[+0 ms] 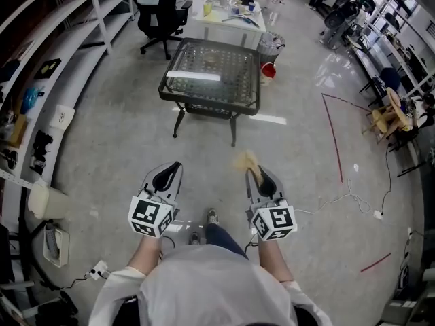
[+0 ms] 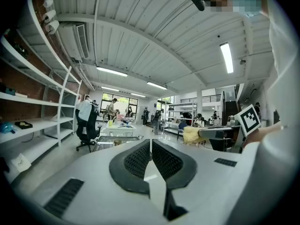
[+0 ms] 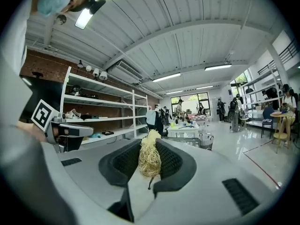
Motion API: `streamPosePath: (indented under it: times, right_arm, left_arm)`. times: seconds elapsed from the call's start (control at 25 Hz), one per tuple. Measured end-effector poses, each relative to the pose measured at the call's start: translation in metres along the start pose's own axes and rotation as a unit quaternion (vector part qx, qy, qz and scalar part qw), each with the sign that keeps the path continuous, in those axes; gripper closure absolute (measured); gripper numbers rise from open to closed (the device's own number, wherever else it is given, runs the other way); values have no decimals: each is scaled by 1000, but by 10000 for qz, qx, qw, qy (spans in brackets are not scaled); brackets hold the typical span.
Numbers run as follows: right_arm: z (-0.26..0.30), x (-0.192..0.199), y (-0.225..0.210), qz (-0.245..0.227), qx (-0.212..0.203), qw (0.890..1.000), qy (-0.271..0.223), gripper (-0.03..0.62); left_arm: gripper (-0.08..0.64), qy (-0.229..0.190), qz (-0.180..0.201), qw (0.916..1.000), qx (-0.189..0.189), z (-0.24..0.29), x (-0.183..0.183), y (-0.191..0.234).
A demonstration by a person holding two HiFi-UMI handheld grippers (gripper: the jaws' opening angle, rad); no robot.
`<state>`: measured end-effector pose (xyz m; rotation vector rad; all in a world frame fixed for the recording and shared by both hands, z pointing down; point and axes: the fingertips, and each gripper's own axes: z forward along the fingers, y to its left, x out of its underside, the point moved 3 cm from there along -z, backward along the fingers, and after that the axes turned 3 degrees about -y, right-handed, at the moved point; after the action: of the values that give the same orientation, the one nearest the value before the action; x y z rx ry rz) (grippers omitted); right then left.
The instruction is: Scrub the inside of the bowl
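I stand on the floor a few steps short of a dark glass-topped table (image 1: 204, 107). On its top lies a small brownish thing (image 1: 213, 58), too small to tell whether it is the bowl. My right gripper (image 1: 255, 170) is shut on a pale yellow fibrous scrubber (image 1: 246, 159); in the right gripper view the scrubber (image 3: 150, 156) is squeezed between the jaws of the right gripper (image 3: 151, 144). My left gripper (image 1: 175, 165) is held beside it, and in the left gripper view the left gripper (image 2: 150, 142) has its jaws together with nothing between them.
Tiered white shelves (image 1: 61, 60) run along the left. Behind the glass table stand a black office chair (image 1: 162, 15), a cluttered white table (image 1: 228, 12), a mesh bin (image 1: 270, 45) and a red bucket (image 1: 269, 70). Red tape lines (image 1: 333, 134) and cables cross the floor at right.
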<state>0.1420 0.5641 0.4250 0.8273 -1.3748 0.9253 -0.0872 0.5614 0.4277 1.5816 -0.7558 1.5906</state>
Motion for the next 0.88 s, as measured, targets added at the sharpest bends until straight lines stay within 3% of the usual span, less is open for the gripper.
streamPosePath:
  times: [0.52,0.88]
  right_arm:
    - [87,-8,-66,-10,-380,9993,-39,492]
    - [138,-10,-109,-52,-776,9970,-6,492]
  left_arm:
    - [520,-74,184,9992,-359,93,-21,30]
    - [520,-70,70,9970,-761,146,-19,45]
